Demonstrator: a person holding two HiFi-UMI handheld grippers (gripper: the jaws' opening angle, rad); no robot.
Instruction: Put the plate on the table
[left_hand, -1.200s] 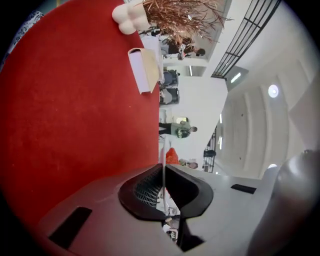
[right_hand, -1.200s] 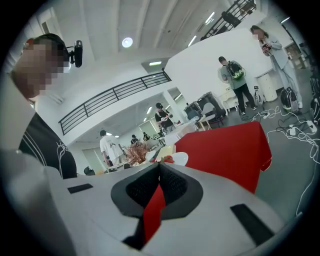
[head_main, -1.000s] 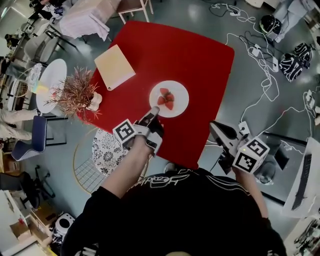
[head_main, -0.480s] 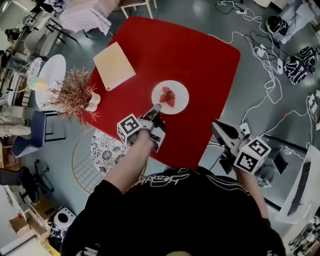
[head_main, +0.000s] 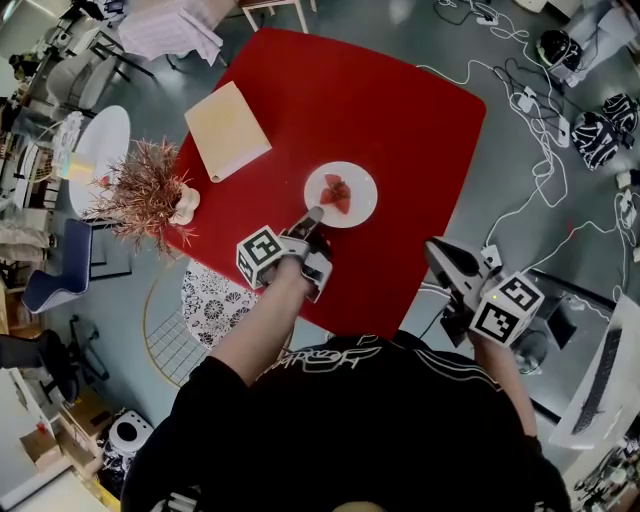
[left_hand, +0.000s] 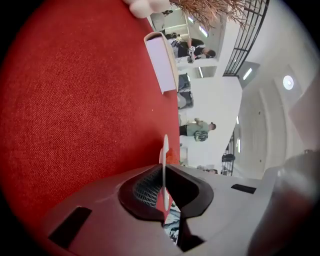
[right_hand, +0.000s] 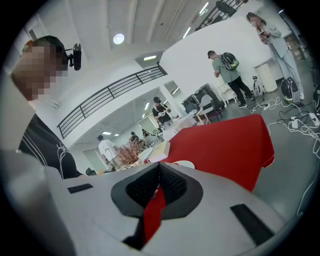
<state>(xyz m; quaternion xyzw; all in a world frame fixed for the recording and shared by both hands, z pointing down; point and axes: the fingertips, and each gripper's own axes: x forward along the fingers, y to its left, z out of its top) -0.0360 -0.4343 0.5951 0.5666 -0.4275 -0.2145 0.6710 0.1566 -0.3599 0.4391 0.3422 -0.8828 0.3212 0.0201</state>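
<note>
A white plate (head_main: 360, 207) with red strawberry pieces (head_main: 337, 192) lies near the middle of the red table (head_main: 400, 110). My left gripper (head_main: 314, 216) is shut on the plate's near rim. In the left gripper view the thin plate (left_hand: 164, 146) edge runs straight between the pads of the left gripper (left_hand: 164, 172), with the red cloth to the left. My right gripper (head_main: 432, 248) hangs off the table's near right corner, above the floor. In its own view the right gripper (right_hand: 159, 167) is shut with nothing in it.
A tan book (head_main: 228, 130) lies at the table's far left. A dried plant in a white pot (head_main: 150, 188) stands at the left edge. Cables (head_main: 530, 110) and bags litter the floor to the right. A patterned stool (head_main: 208, 298) and a round white side table (head_main: 100, 150) stand left.
Almost nothing differs: my left gripper stays shut on the plate's rim at the same spot on the table, and the right gripper holds its place.
</note>
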